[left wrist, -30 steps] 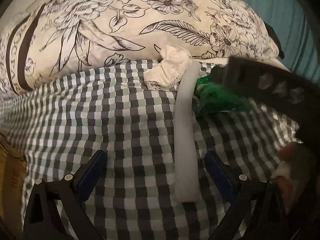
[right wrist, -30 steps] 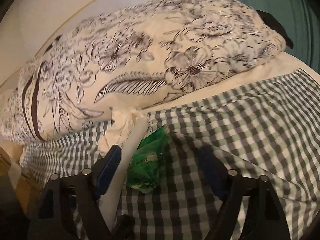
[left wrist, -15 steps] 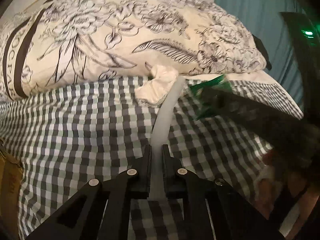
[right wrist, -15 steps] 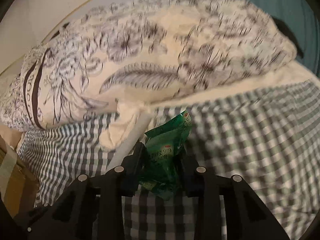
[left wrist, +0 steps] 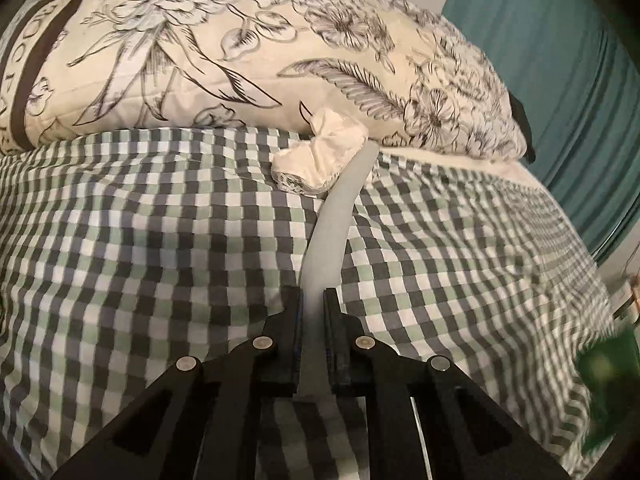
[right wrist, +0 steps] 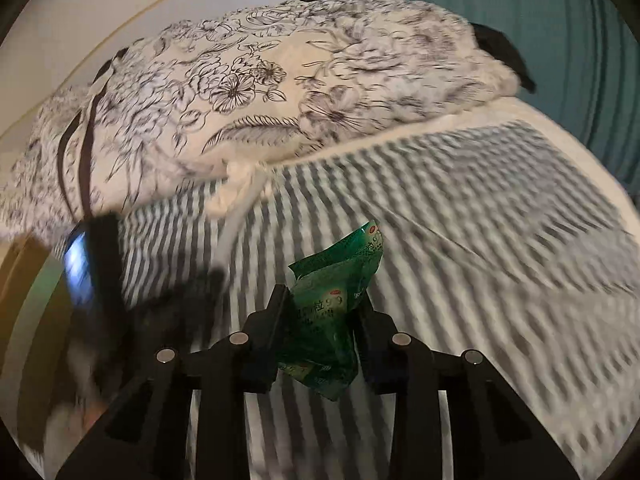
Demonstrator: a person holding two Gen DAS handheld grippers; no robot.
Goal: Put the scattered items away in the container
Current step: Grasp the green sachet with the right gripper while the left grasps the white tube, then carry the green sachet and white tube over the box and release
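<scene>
**Both hand-held grippers loaded over the bed**

My left hand-held gripper point(left wrist: 312, 312) is clamped on the near end of a long pale tube point(left wrist: 334, 220). The tube runs away from me across the checked bedspread point(left wrist: 140, 248), and its far end touches a crumpled cream cloth point(left wrist: 320, 160) that lies against the floral pillow point(left wrist: 180, 48).

My right hand-held gripper point(right wrist: 322, 312) is clamped on a crinkled green packet point(right wrist: 336, 300), which sticks up between the fingers, clear of the bedspread. That view is smeared with blur. From the left wrist I see the packet only as a green smudge at the right edge. I cannot see the container in either view.
</scene>
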